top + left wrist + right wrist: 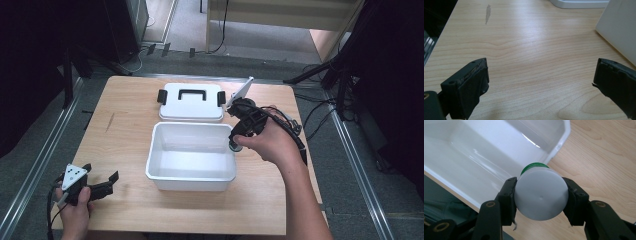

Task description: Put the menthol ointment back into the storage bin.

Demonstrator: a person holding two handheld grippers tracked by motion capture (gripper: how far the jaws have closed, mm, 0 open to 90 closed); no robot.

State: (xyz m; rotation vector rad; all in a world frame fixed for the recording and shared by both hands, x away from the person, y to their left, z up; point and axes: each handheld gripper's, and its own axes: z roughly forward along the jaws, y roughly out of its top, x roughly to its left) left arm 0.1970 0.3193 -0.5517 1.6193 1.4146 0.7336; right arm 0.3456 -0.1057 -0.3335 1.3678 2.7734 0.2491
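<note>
Right gripper view: jaws of the right gripper (541, 195) clamped on a small white bottle with a green cap (540, 193), base toward the camera, cap pointing ahead at the rim of the open white plastic box (560, 142). High view: right hand (267, 140) reaching in over the box's right edge — wrist bent down. Left gripper (102, 184) resting low on the wooden table (125, 125), jaws spread wide — nothing between them. White lid with black handle (191, 101) lying beyond the box.
</note>
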